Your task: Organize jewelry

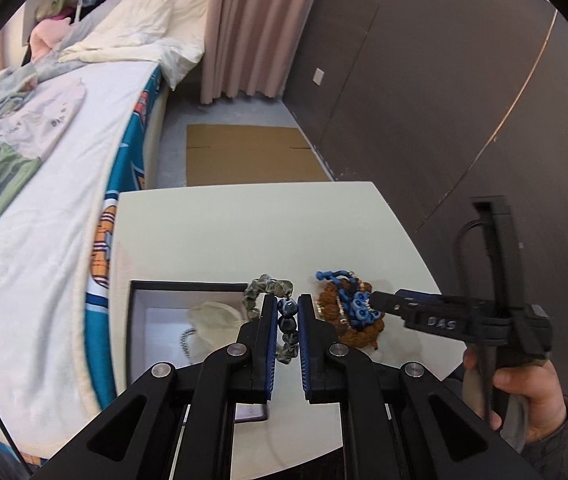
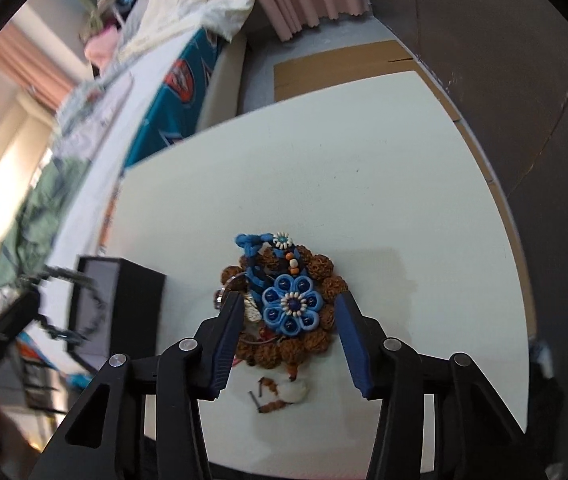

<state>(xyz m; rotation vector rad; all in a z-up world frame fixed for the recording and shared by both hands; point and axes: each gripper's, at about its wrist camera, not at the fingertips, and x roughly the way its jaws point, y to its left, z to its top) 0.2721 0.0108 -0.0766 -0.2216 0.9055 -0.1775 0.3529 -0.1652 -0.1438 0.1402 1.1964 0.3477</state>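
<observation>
Left wrist view: the left gripper [image 1: 287,312] is clenched on a bracelet of grey-green and dark blue stone beads [image 1: 284,312], which loops out of the narrow gap between the blue-padded fingers [image 1: 270,344] above the white rectangular table [image 1: 244,232]. At 9 o'clock from the fingertips stands an open black box with a white lining [image 1: 156,320], holding a cream cloth pouch [image 1: 216,320] and a length of fine metal chain [image 1: 188,338]. At 3 o'clock lies a ring of rough brown seed beads [image 1: 357,330] topped by a blue cord ornament with a flower-shaped medallion [image 1: 353,296]. The right gripper [image 1: 375,300], carried by a person's hand [image 1: 523,392], reaches this pile from 3 o'clock.

Right wrist view: the right gripper's jaws stand apart, straddling the seed beads and the blue flower; whether the pads press on the beads cannot be told. The left finger [image 2: 228,332] sits at the pile's 9 o'clock edge, the right at 3 o'clock. The black box appears at 9 o'clock, with the left gripper and its bracelet blurred beyond it. A bed with white sheet [image 1: 56,184] borders the table.
</observation>
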